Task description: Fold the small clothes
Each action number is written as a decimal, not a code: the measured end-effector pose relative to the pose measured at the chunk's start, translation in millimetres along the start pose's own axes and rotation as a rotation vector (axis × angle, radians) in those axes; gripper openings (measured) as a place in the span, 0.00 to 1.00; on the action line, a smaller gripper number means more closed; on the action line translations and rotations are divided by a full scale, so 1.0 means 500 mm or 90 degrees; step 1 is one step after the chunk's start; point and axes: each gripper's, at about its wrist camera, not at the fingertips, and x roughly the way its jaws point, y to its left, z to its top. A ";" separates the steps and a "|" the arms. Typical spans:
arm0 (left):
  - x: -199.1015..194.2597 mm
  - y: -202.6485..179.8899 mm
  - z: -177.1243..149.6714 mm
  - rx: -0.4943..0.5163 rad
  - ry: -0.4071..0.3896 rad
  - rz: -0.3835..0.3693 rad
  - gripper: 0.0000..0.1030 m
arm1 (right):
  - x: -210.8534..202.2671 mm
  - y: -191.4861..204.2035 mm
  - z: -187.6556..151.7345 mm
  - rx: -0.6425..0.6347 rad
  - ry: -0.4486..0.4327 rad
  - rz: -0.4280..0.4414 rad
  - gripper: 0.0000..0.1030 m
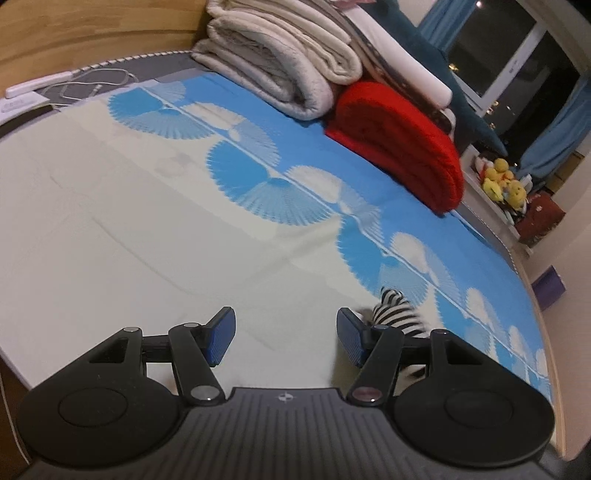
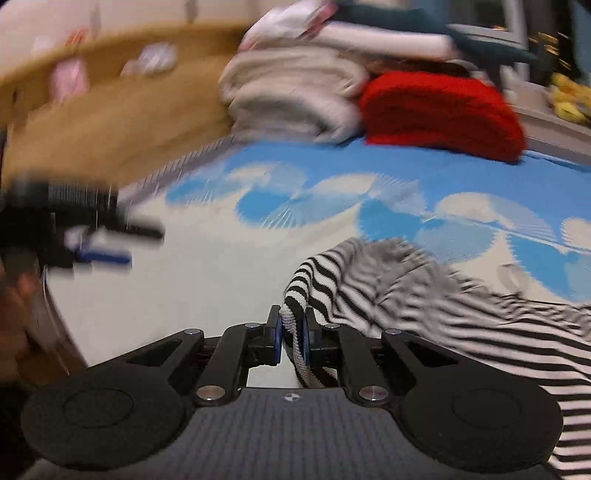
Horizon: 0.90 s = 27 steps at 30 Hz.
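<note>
A black-and-white striped garment [image 2: 424, 295] lies crumpled on the bed, spreading to the right in the right wrist view. My right gripper [image 2: 291, 332] is shut on a folded edge of it, the cloth pinched between the blue pads and lifted off the sheet. The left wrist view shows my left gripper [image 1: 286, 336] open above the pale sheet with nothing between its fingers. A bit of the striped garment [image 1: 393, 310] peeks out just behind its right finger. In the blurred right wrist view the left gripper [image 2: 99, 251] appears at the far left.
The bed sheet [image 1: 147, 221] is cream with blue fan patterns. Folded beige blankets [image 1: 280, 62] and a red folded blanket [image 1: 402, 144] are stacked at the far side. A wooden headboard [image 1: 92, 33], a white charger with cable [image 1: 55, 83] and plush toys [image 1: 502, 181] sit beyond.
</note>
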 end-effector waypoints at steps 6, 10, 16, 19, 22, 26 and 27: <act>0.038 -0.116 -0.035 0.087 0.024 -0.005 0.64 | -0.207 -0.242 -0.002 0.234 -0.142 -0.079 0.10; 0.064 -0.181 -0.059 0.138 0.031 -0.010 0.64 | -0.336 -0.436 -0.124 0.419 -0.166 -0.239 0.10; 0.118 -0.248 -0.085 0.176 0.064 -0.010 0.64 | -0.389 -0.604 -0.270 0.627 -0.001 -0.431 0.16; 0.143 -0.278 -0.096 0.206 0.078 -0.010 0.64 | -0.427 -0.625 -0.261 0.610 -0.030 -0.413 0.23; 0.161 -0.305 -0.113 0.239 0.088 -0.008 0.64 | -0.445 -0.643 -0.218 0.569 -0.063 -0.368 0.28; 0.174 -0.325 -0.127 0.264 0.096 -0.006 0.64 | -0.434 -0.689 -0.134 0.468 -0.056 -0.276 0.33; 0.177 -0.328 -0.131 0.270 0.096 -0.002 0.64 | -0.423 -0.705 -0.113 0.448 -0.045 -0.253 0.36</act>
